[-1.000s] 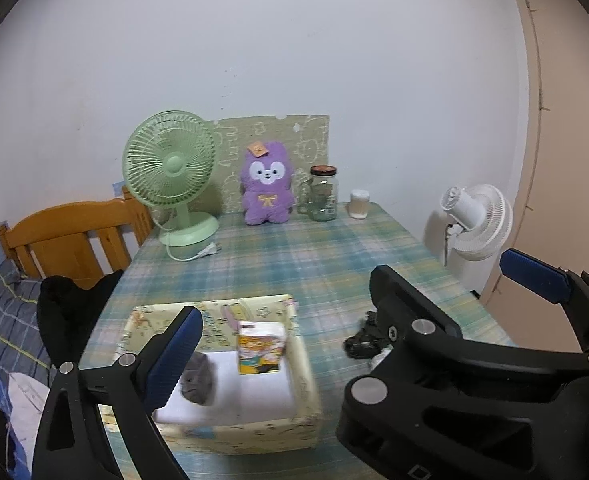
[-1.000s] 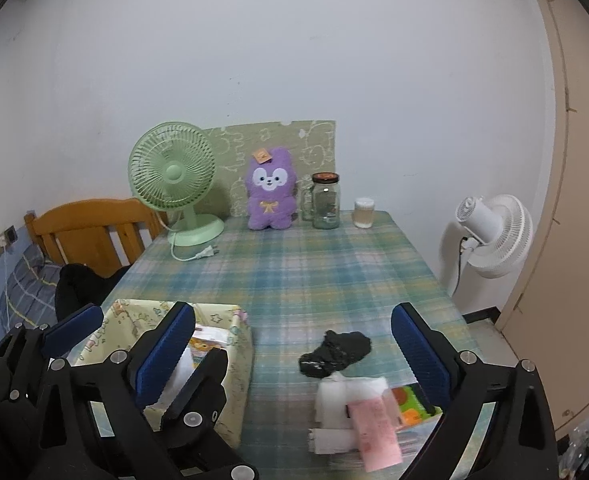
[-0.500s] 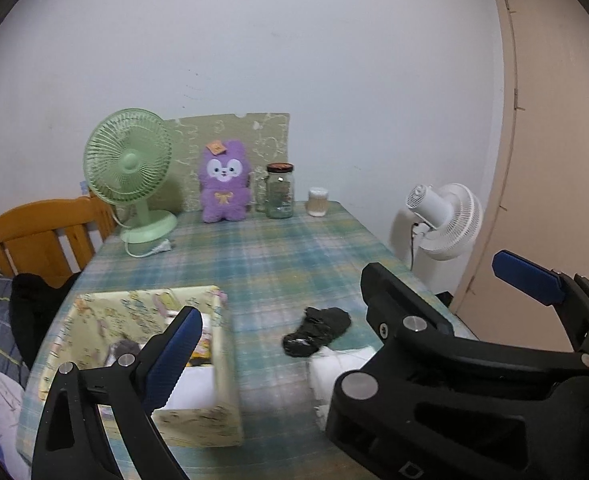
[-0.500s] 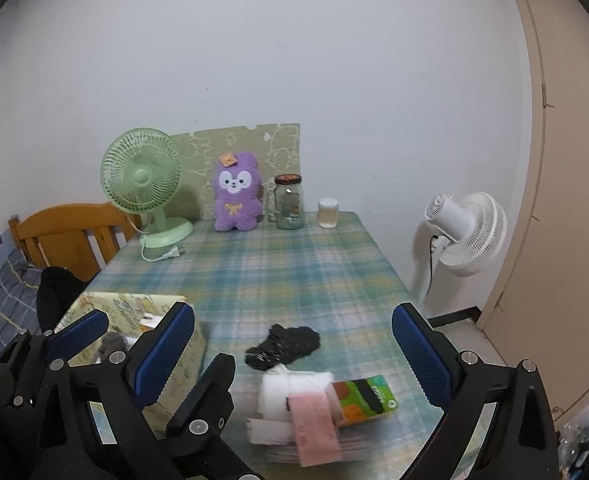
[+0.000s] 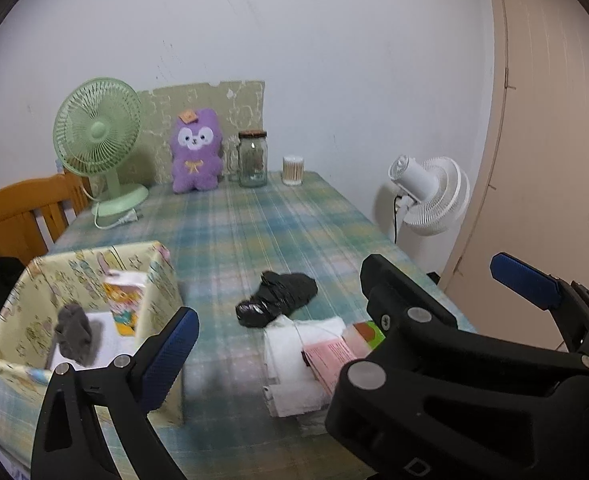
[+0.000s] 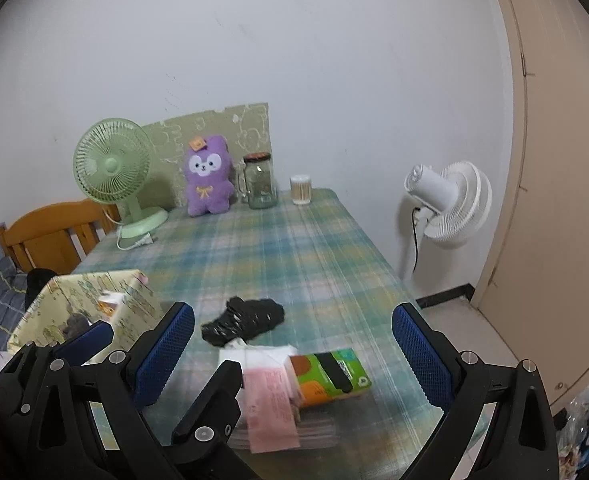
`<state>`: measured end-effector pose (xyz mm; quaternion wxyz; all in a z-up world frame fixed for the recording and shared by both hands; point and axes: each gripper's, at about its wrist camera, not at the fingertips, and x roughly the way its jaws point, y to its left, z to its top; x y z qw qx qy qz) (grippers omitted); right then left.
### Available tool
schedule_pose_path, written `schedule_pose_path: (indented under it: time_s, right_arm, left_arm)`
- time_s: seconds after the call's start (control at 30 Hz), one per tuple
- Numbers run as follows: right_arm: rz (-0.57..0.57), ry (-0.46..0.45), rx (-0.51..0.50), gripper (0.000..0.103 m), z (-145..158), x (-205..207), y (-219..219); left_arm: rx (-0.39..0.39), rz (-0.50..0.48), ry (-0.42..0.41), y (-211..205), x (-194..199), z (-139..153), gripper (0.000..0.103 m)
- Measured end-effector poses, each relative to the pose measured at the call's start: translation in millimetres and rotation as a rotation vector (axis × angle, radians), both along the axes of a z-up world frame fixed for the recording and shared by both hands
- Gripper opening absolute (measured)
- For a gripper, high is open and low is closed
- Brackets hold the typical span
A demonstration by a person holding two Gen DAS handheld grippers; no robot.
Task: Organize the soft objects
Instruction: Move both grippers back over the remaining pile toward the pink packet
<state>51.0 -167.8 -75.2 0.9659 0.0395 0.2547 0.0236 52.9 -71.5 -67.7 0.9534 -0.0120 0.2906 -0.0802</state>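
Plaid-clothed surface (image 6: 278, 248) against a white wall, bearing patterned box (image 5: 74, 280) and black bag (image 6: 246, 320); both claws, left (image 5: 342, 308) and right (image 6: 294, 344), spread wide, empty.

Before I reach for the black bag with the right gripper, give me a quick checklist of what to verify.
1. Right gripper open and empty: ok.
2. Left gripper open and empty: ok.
3. Black plastic bag lying free on the tablecloth, nothing on top: ok.
4. Bag clear of the white tissue packs: not ok, its near edge appears to touch them.
5. Room in the fabric storage box, which holds a grey sock and a small carton: ok.
6. Bag's contents or weight: cannot tell.
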Motion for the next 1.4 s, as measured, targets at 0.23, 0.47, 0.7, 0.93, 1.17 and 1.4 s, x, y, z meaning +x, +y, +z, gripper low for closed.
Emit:
schedule_pose_path:
  time_s: [0.23,0.47,0.7,0.93,1.17,1.4]
  right_arm:
    - [0.015,0.062,0.034,0.101,-29,13,-9]
    - [0.031,0.116,0.044,0.101,-58,21,-9]
    - [0.016,0.153,0.052,0.101,-78,29,-12]
    - [-0.014,0.182,0.029,0.1,-90,42,-22]
    - [-0.025,0.199,0.051,0.1,-96,50,-29]
    - [-0.022,0.184,0.067,0.1,-90,39,-30]
  left_arm:
    - [0.031,0.02,0.047,-8,8,-24,0.101]
    - [0.041,0.045,0.106,-8,12,-52,0.101]
    - [0.056,0.032,0.141,-13,18,-67,0.101]
    - [0.049,0.027,0.155,-19,24,-76,0.101]
    - [0.066,0.028,0.166,-25,30,-79,0.101]
    - [0.096,0.019,0.138,-30,26,-73,0.101]
